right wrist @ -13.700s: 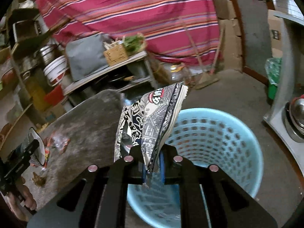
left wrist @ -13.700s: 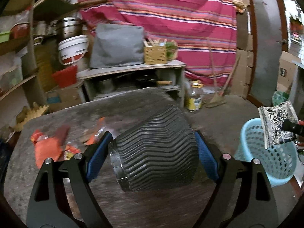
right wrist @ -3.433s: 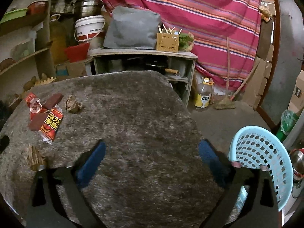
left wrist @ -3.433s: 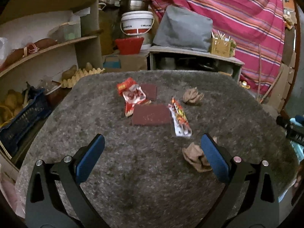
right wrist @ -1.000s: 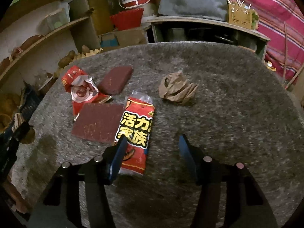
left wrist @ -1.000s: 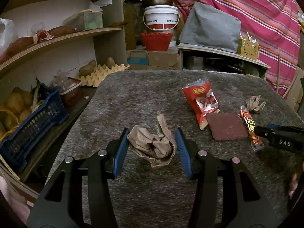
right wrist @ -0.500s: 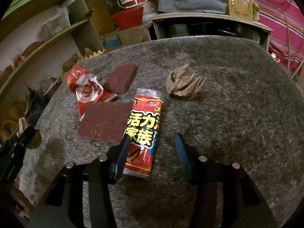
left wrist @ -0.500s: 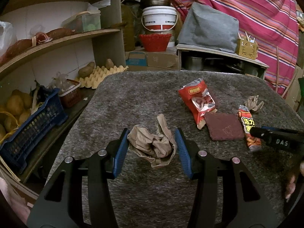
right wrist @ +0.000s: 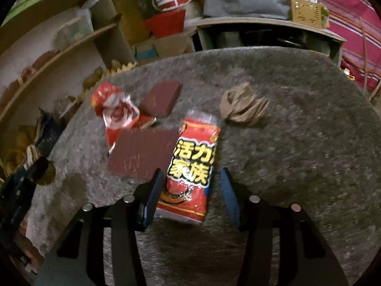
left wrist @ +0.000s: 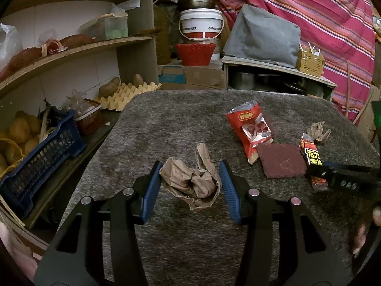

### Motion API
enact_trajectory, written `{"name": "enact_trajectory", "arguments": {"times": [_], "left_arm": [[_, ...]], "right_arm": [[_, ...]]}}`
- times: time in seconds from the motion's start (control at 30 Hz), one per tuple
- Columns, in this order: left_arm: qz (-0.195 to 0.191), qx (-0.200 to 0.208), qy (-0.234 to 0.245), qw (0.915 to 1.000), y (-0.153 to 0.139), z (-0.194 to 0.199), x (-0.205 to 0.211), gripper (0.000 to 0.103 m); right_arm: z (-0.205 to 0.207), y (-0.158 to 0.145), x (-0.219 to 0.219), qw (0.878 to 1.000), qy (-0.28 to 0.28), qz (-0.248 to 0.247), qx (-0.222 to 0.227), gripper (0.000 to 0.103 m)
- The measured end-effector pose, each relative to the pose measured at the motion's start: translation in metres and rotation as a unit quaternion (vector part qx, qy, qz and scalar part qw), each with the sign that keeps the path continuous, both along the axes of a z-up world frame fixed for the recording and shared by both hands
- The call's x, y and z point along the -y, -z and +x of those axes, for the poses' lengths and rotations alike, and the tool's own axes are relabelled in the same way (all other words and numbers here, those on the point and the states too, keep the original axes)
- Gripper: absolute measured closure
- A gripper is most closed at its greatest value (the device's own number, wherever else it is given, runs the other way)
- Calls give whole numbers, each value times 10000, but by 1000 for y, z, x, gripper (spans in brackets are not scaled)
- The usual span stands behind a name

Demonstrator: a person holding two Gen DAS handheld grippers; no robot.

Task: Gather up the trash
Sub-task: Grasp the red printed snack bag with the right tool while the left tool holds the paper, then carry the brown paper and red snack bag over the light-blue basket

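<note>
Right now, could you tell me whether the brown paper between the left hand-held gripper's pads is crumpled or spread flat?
Crumpled. The brown paper is a wrinkled wad with folds, standing up from the grey mat.

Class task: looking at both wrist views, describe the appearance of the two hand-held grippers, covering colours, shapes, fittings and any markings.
Both the left gripper and the right gripper have black, angular two-finger frames with cut-out slots, round silver bolt heads and ribbed blue pads on the fingers' inner faces. Seen from the left wrist view, the right gripper shows pale lettering on its black side. No cables or sleeves are visible.
</note>
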State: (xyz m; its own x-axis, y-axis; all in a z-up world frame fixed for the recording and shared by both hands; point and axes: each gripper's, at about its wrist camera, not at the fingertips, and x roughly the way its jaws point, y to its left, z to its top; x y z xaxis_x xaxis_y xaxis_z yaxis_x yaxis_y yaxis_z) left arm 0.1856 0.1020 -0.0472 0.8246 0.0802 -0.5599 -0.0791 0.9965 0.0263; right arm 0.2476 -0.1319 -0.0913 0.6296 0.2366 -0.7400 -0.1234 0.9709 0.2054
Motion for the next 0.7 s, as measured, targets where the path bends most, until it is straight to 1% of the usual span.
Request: {"name": "enact_trajectory", "arguments": {"times": [0.1, 0.23, 0.4, 0.5, 0.7], "left_arm": [[18, -19, -1, 10000, 1, 0, -1, 55], [25, -36, -4, 10000, 2, 1, -1, 55], [77, -23, 15, 10000, 2, 1, -1, 55], [110, -9, 19, 9999, 1, 1, 4, 55], [139, 41, 81, 9999, -5, 1, 17, 55]], "right_arm": [[0, 2, -5, 9999, -36, -158, -5, 52], [0, 2, -3, 9999, -54, -128, -19, 54], [-4, -1, 0, 9999, -58, -142, 61, 60], [-8, -6, 5, 9997, -41, -165, 167, 61], [-25, -26, 25, 9985, 138, -241, 482, 61]]}}
